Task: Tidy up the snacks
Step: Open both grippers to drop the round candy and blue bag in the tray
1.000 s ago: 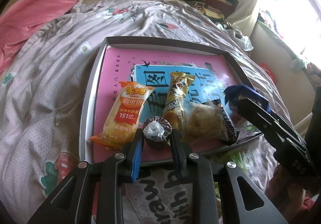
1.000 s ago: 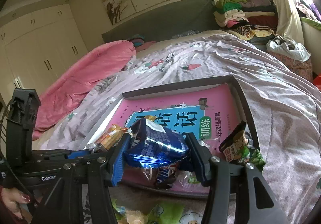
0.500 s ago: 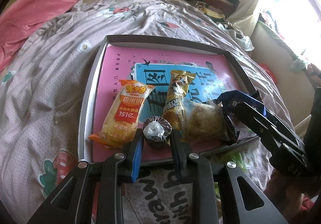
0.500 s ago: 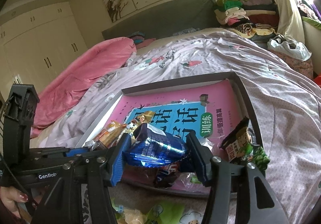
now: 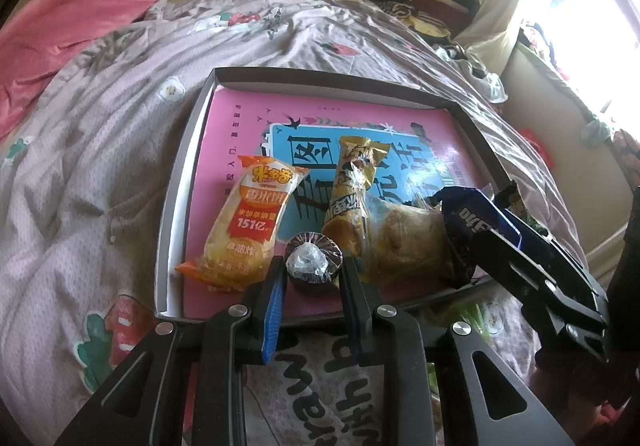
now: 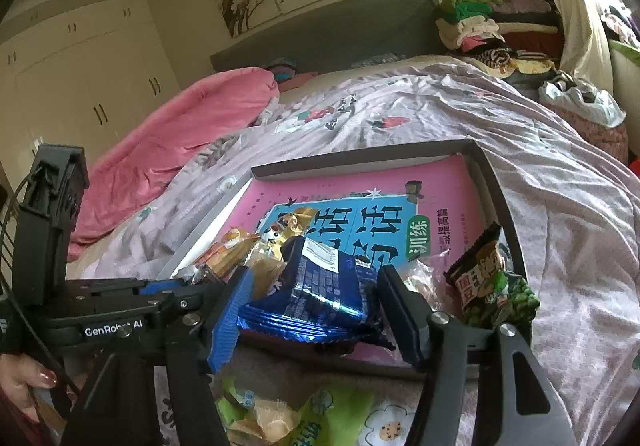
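Our left claw (image 5: 312, 270) grips a round, foil-wrapped cake (image 5: 314, 261) in the shallow cardboard tray (image 5: 176, 206). Our right claw (image 6: 314, 300) is opening around a crinkly blue packet (image 6: 316, 286) resting over the tray's near edge.

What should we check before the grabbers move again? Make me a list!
1. Blue snack packet rests in the box: ok, it lies on the other snacks.
2. Right gripper has let go: not ok yet, its jaws are opening with the packet between them.
3. Left gripper holds the round wrapped cake: ok, jaws press its sides.
4. Cake sits fully on the box floor: cannot tell.
5. Green snack bag is inside the box: not ok, it leans over the rim.
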Demonstrator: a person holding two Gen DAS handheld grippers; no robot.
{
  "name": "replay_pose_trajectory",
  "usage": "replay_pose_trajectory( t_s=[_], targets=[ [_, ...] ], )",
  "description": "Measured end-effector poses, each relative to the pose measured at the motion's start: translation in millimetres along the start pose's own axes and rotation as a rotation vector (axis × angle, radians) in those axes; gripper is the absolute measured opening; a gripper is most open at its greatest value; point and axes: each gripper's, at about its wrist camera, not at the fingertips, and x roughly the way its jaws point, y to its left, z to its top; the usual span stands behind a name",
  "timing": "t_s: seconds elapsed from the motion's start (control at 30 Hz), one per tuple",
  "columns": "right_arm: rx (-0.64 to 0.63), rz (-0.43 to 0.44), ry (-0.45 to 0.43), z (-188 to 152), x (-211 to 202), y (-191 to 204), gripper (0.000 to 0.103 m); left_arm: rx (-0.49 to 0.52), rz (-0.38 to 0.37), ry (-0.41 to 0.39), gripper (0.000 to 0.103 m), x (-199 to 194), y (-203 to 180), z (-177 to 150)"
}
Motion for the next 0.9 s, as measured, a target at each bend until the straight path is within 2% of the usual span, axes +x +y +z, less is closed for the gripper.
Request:
replay_pose_trajectory(
  t_s=[0.3, 0.53, 0.63, 0.9],
  targets=[
    [-0.001, -0.008, -0.010, 1, -6, -2, 0.064, -0.003, -0.002, 0.000, 0.028, -3, -1, 0],
    [-0.009, -0.057, -0.012, 1, -8, -7, 0.064, -0.006, -0.006, -0.010, 0.031, -8, -2, 1],
    [-0.027, -0.100, -0.004, -1, -5, -8, 0.064, -0.012, -0.015, -0.016, 0.035, -11, -2, 1],
    [-0.097, -0.148, -0.014, -4, -1, 0, 0.065, -0.012, -0.017, -0.026, 0.044, -16, -3, 2]
  ],
)
